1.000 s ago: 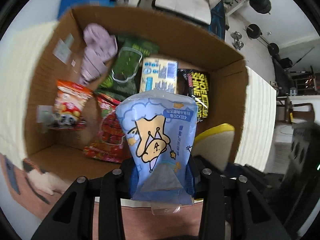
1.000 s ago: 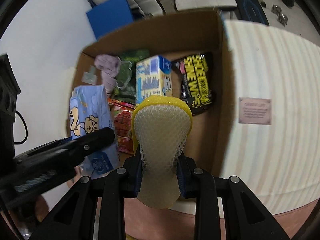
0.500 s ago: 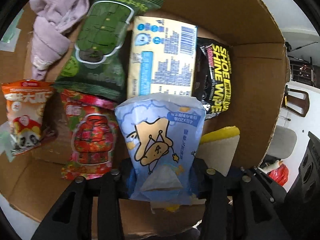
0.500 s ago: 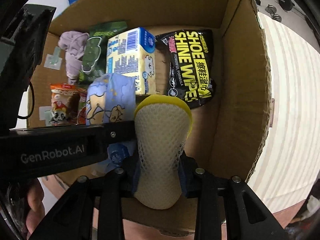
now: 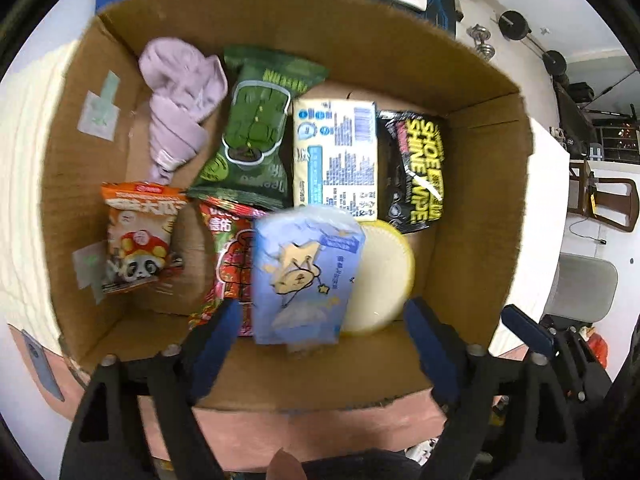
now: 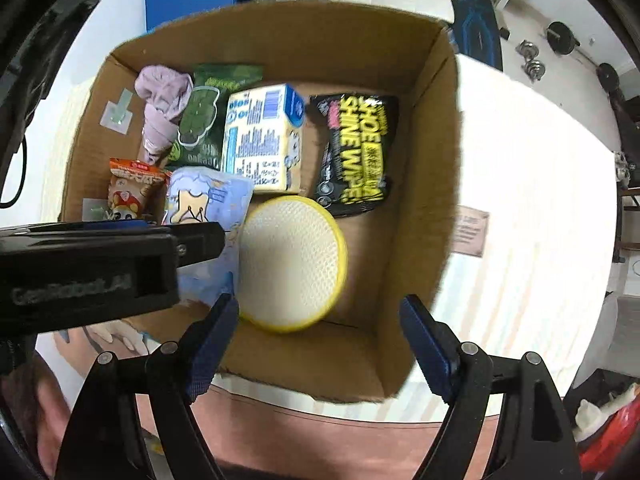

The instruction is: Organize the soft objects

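Both grippers have let go since a moment ago. Now the blue tissue pack (image 5: pixel 306 280) and round yellow sponge (image 6: pixel 290 262) lie side by side in the cardboard box (image 5: pixel 476 240), among snack bags. The left gripper (image 5: pixel 320 344) and right gripper (image 6: pixel 320 340) hang wide open just above them.

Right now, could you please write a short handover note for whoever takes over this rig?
Left gripper: open, holding nothing, above the near end of the cardboard box.
Right gripper: open, holding nothing, above the same end.
Blue tissue pack and yellow sponge lie loose in the box, side by side near the front, with the other packets and the lilac cloth behind.
Done: both are in the box.
Left: nothing waiting is visible; check outside these views.
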### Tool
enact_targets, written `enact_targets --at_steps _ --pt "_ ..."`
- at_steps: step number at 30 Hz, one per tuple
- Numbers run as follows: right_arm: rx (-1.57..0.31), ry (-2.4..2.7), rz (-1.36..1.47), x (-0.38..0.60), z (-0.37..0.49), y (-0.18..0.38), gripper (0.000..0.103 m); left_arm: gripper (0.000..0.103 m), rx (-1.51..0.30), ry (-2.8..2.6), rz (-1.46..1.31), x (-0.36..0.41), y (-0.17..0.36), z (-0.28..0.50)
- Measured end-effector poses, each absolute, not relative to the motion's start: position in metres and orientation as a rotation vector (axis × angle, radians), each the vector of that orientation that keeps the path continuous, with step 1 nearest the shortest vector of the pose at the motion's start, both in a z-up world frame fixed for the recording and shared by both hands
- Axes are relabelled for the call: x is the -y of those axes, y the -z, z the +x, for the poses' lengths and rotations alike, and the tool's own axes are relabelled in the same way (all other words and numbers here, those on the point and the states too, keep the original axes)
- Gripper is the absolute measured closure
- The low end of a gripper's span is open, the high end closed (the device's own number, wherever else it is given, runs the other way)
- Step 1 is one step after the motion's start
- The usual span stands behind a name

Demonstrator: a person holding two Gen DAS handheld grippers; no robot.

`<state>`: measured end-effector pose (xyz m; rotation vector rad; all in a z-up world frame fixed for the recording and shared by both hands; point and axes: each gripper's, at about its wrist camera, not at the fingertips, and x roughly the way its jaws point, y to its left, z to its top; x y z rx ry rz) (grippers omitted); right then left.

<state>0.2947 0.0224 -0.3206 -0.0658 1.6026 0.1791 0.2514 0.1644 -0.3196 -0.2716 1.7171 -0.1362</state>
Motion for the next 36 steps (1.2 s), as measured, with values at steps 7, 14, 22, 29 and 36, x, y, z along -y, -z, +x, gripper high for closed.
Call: enact_targets --at_steps 7,14,22,29,36 --pt "-1.524 -0.11 -0.072 0.002 0.284 0.294 0.0 0.007 -1.523 0.036 -0.173 -0.179 0.263 0.228" --pt "-1.447 -0.067 -0.032 0.018 0.259 0.268 0.0 0.003 -1.362 -0.04 -0.131 -0.2 0.238 0.187" --pt "-1.346 -0.064 0.007 0.029 0.219 0.221 0.0 0.003 -1.232 -0.053 -0.037 -0.183 0.197 0.144" --pt "-1.248 -0.082 0.063 0.044 0.168 0.154 0.0 0.003 -1.074 -0.055 0.014 -0.167 0.126 0.092" --pt "-1.117 -0.077 0.052 0.058 0.108 0.077 0.0 0.003 -1.014 -0.019 -0.025 -0.16 0.074 0.048"
